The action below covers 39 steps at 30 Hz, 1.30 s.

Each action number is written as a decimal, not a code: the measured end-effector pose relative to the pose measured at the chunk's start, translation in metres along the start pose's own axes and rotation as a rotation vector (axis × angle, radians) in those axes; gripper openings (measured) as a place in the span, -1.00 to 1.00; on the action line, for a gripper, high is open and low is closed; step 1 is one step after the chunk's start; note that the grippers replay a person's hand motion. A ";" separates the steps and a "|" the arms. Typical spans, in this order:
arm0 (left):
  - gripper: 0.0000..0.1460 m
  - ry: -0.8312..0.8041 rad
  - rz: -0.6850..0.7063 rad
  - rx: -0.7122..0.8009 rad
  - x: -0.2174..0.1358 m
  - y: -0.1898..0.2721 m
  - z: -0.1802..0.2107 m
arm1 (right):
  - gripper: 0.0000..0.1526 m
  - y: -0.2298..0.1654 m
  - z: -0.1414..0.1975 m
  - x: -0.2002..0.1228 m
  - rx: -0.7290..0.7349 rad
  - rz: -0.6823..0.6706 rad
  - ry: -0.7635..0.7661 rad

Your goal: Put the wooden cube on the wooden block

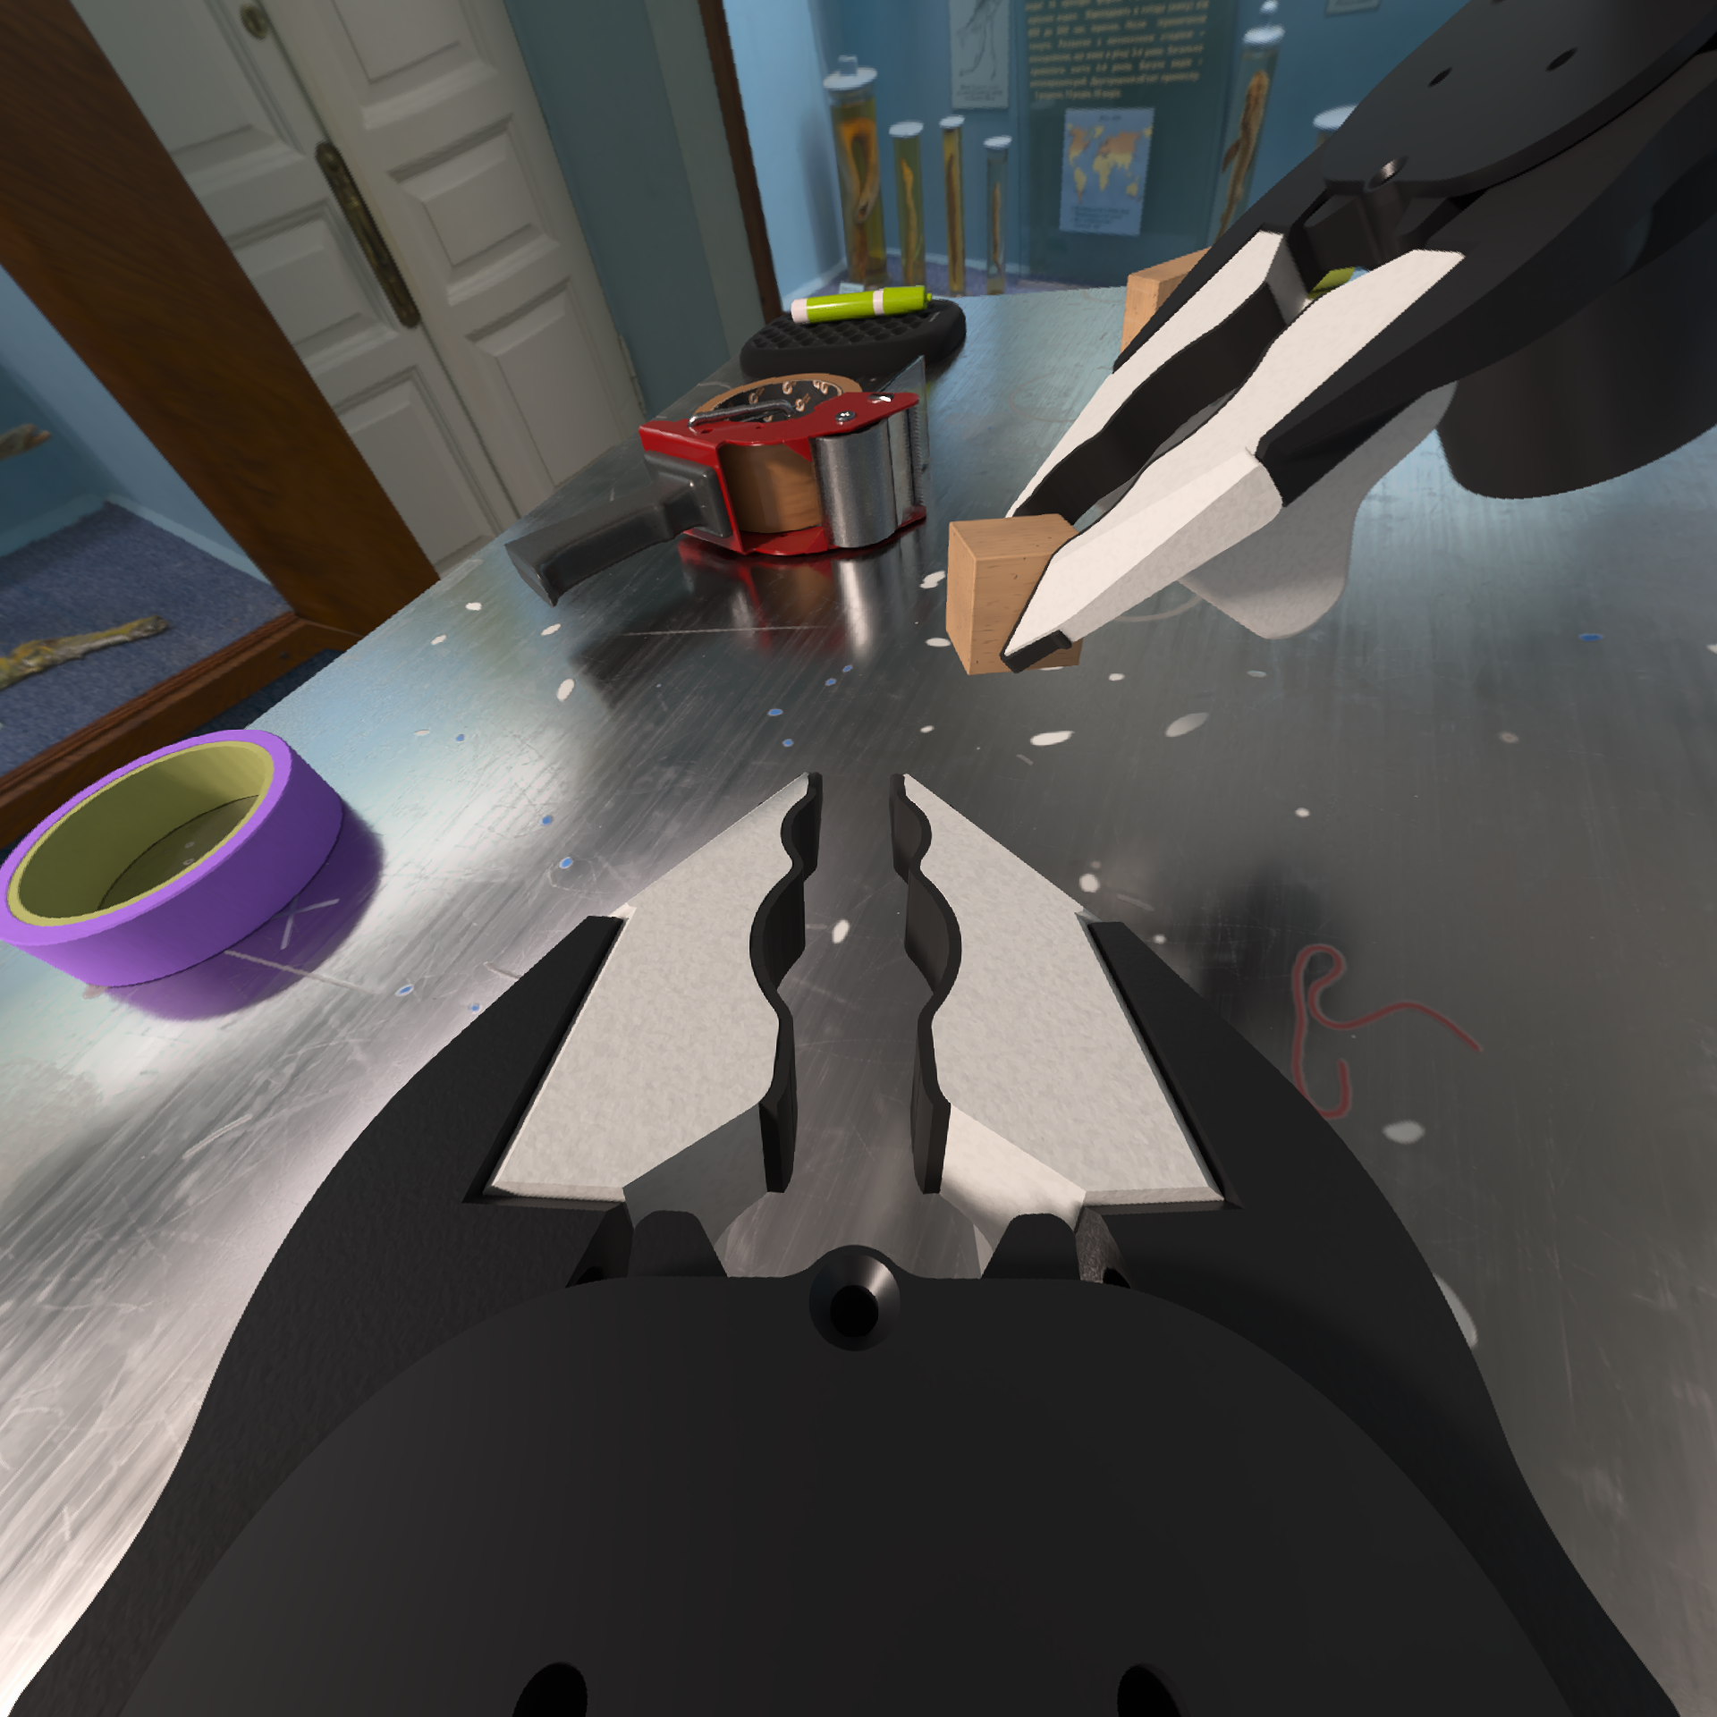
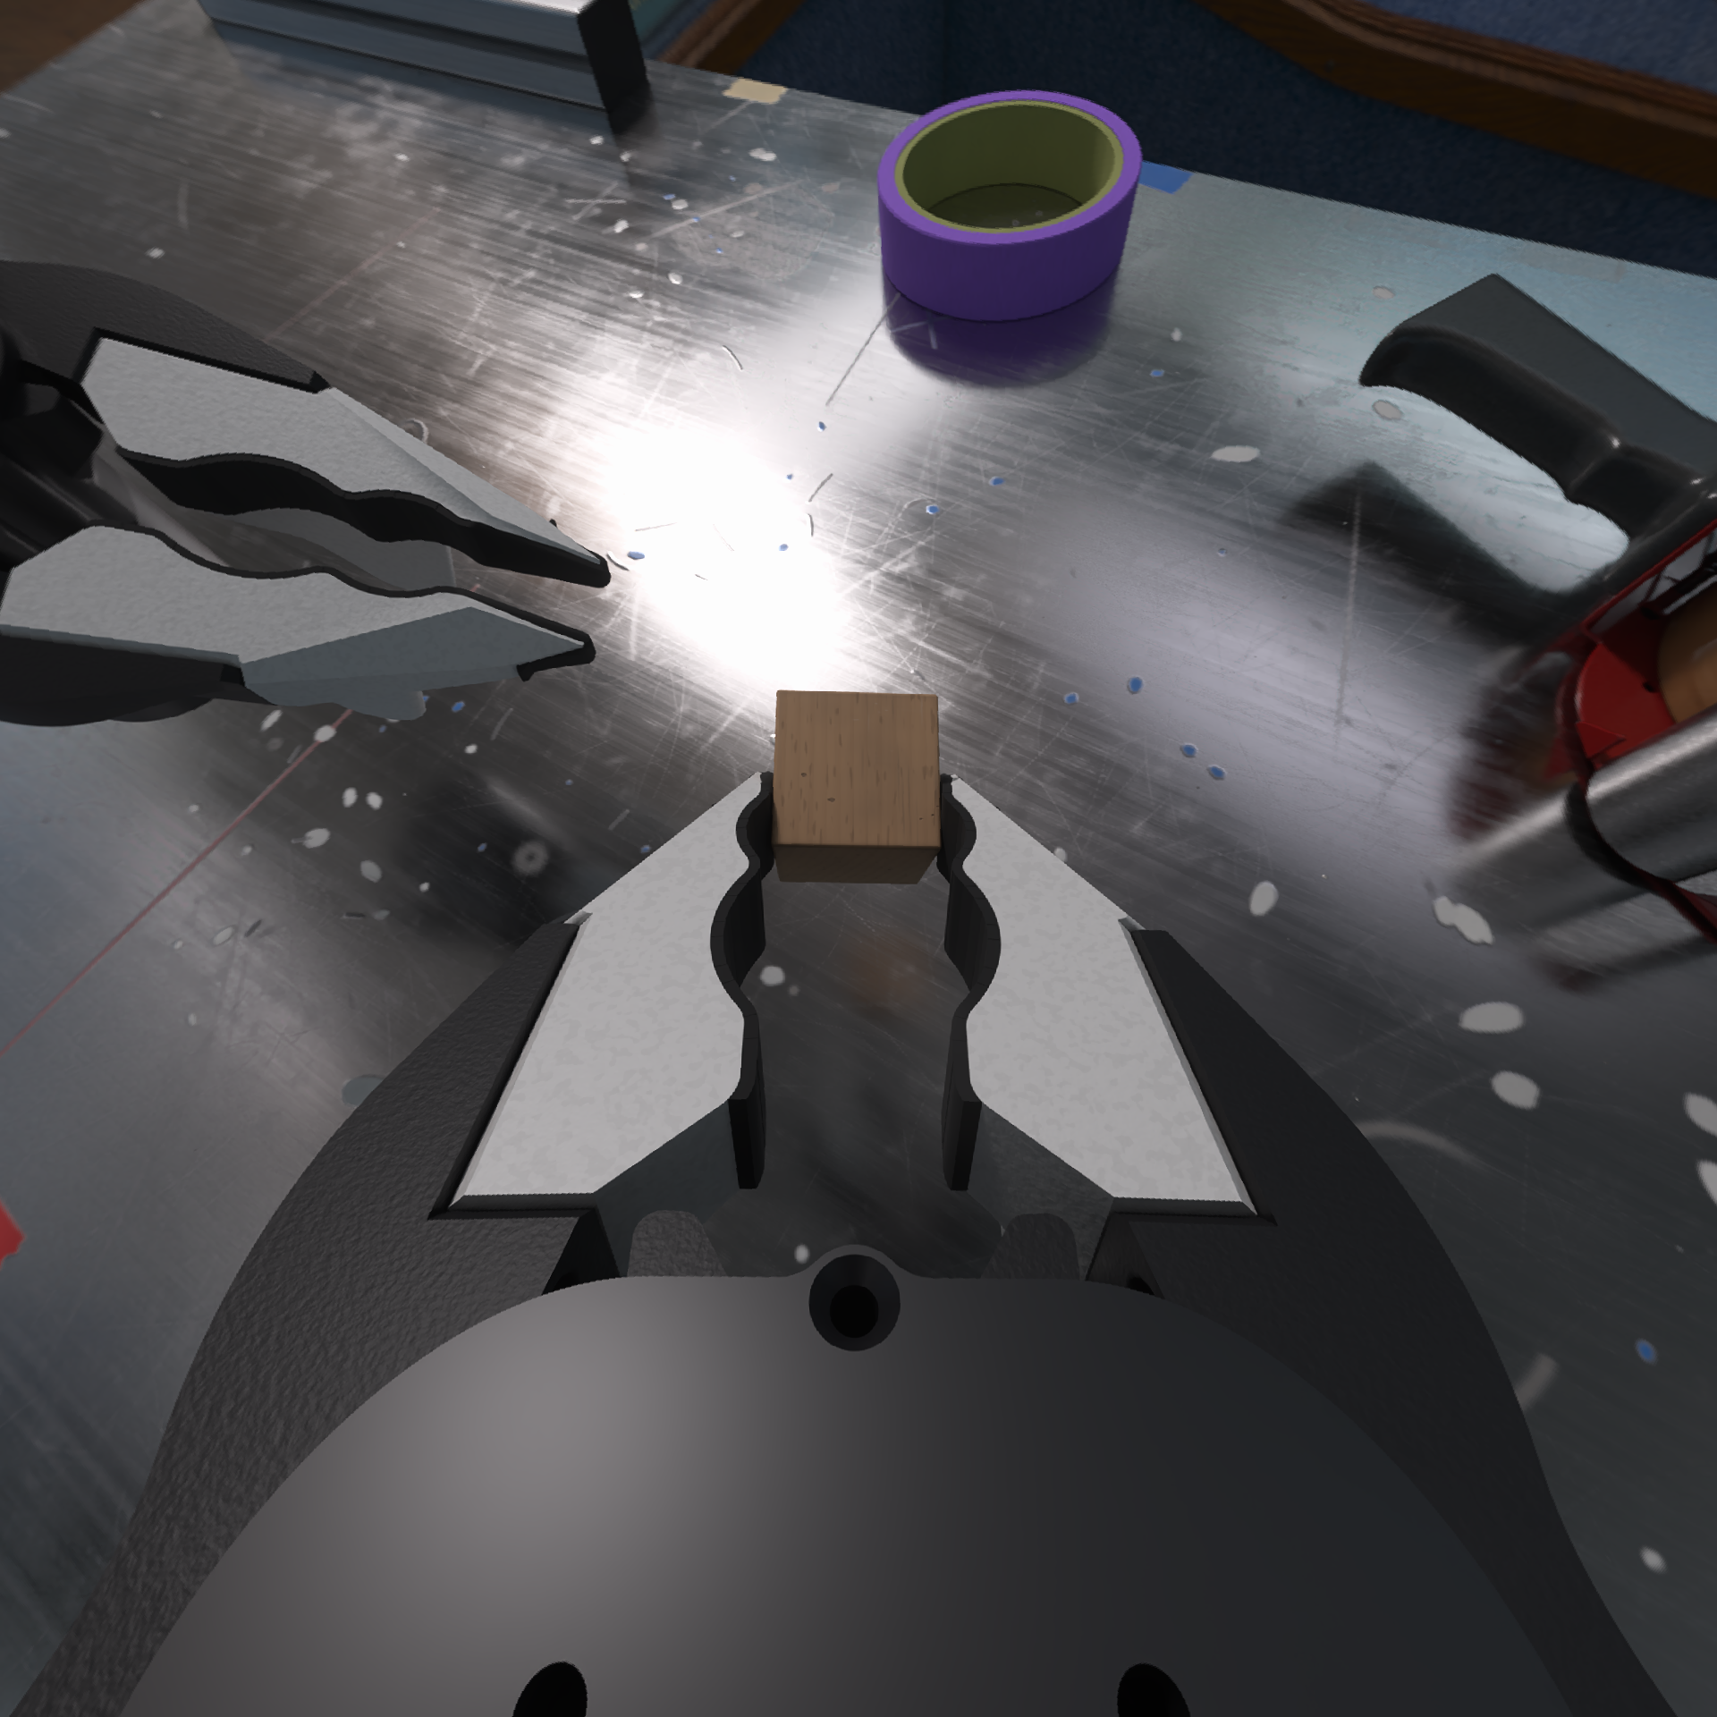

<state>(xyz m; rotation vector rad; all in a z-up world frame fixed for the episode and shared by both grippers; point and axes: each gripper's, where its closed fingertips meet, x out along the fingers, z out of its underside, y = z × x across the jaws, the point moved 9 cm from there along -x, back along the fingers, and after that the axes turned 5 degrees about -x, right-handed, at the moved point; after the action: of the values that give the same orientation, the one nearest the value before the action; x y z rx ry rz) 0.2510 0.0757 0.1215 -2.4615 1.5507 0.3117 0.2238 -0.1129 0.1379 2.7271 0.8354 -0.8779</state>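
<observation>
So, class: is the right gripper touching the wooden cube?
Touching. In the right wrist view the wooden cube sits between the right gripper jaws, both tips pressed against its sides with no gap. The left wrist view agrees.

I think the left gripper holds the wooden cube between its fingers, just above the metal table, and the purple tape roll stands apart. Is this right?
Not quite: the right gripper holds the cube between its fingers, as the right wrist view shows. The left gripper holds nothing. The rest stands: the cube seems just above the table, and the tape roll stands apart.
</observation>
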 end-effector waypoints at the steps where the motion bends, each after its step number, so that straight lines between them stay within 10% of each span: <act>1: -0.80 -0.002 -0.007 0.004 0.001 0.000 0.000 | -0.55 -0.002 -0.001 0.000 -0.006 0.017 -0.008; 39: -0.81 -0.032 -0.098 -0.059 0.011 -0.006 0.000 | -0.55 -0.032 -0.011 0.012 -0.055 0.203 0.039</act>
<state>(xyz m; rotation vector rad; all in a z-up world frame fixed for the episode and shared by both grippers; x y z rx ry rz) 0.2607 0.0689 0.1189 -2.5543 1.4223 0.3824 0.2194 -0.0776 0.1403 2.7283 0.5666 -0.7513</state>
